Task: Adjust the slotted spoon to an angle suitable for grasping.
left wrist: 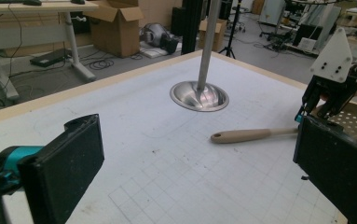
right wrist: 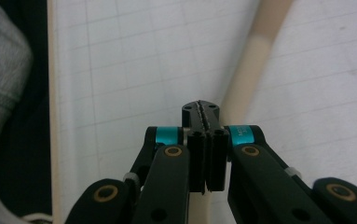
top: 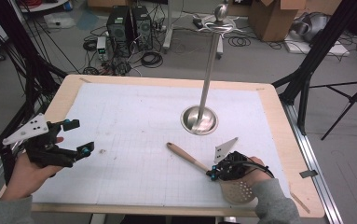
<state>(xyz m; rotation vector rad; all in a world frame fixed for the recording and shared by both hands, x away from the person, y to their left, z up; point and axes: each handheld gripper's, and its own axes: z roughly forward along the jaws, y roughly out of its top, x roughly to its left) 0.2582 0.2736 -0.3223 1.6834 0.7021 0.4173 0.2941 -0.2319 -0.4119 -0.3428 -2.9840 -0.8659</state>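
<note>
A skimmer spoon lies on the white grid mat near the table's front right; its pale wooden handle (top: 188, 157) points toward the middle and its perforated head (top: 239, 190) sits by the front edge. My right gripper (top: 211, 173) stands over the handle's lower end, jaws shut together. In the right gripper view the pads (right wrist: 203, 112) meet with nothing seen between them, and the handle (right wrist: 255, 60) runs underneath. My left gripper (top: 76, 137) hovers open at the table's left side, away from the spoon. The left gripper view shows the handle (left wrist: 250, 135) and my right gripper (left wrist: 306, 114) farther off.
A steel stand with a round base (top: 199, 119) and a tall pole (top: 209, 70) rises right of the table's centre, behind the spoon. The mat (top: 134, 126) covers most of the wooden table. Computers, cables, boxes and tripods crowd the floor beyond.
</note>
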